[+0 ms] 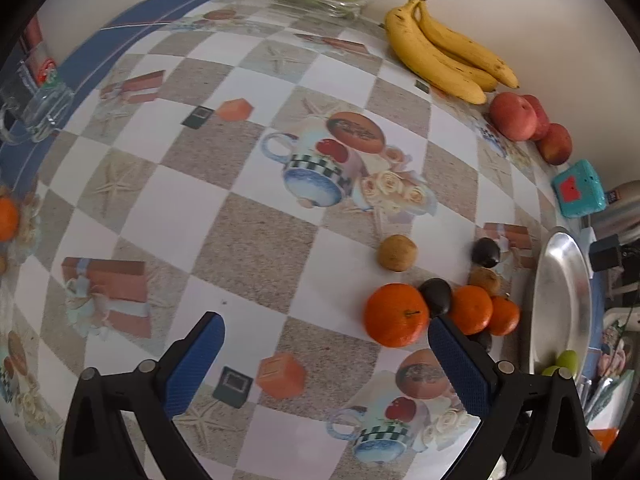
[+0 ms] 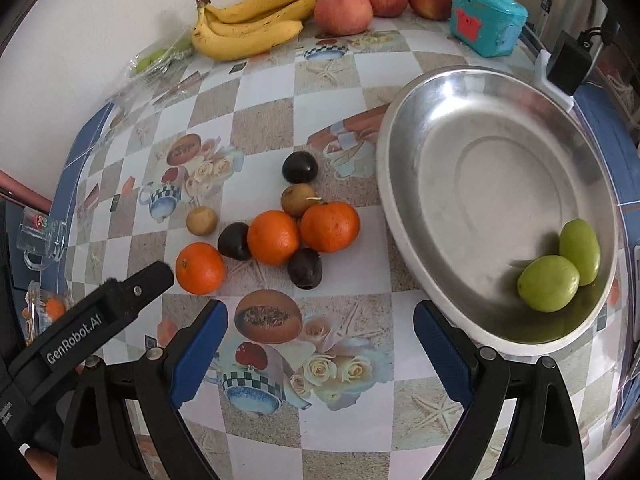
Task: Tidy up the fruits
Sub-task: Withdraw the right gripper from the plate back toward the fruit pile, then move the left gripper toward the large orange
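Oranges (image 2: 273, 237) just beyond open right hand-held gripper (image 2: 320, 322), nothing gripped

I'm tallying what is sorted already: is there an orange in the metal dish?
No, the metal dish holds only two green fruits, while the oranges lie on the table beside it.

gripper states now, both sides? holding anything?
Left gripper: open, holding nothing, above the tablecloth beside an orange.
Right gripper: open, holding nothing, above the tablecloth near the tray.
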### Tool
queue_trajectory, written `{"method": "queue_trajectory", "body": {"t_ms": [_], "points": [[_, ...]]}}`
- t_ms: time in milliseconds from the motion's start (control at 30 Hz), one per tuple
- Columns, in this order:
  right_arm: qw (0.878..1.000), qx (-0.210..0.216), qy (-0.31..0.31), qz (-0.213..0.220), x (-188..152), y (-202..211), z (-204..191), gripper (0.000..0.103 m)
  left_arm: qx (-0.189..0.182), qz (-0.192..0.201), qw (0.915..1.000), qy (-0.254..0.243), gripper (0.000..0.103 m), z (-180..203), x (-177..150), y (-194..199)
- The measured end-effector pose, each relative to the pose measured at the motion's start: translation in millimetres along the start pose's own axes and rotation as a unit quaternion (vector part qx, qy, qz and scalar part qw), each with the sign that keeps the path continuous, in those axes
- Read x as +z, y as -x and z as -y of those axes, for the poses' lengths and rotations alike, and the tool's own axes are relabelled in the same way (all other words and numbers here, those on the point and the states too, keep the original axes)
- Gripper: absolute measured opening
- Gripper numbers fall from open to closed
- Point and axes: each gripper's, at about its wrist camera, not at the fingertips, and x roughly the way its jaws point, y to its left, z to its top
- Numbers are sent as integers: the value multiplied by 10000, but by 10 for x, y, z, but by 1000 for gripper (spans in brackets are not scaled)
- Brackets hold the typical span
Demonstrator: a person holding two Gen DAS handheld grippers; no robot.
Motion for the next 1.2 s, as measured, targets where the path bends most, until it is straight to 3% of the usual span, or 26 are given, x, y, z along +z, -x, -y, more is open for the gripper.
{"method": "queue_trajectory", "body": {"t_ms": [367,800,1200], "points": [[9998,-133,-41,-142,-22,-60,84,94,-248,-233,9980,-538,103,272,-10,-194],[9993,-220,66,-295,-44,-117,61,94,94,-278,9944,-1015,103,405,19,-293],[9984,-379,171,-384,-41,-320,-25,94,145,-375,9934,-1071,98,403,35,-368]]}}
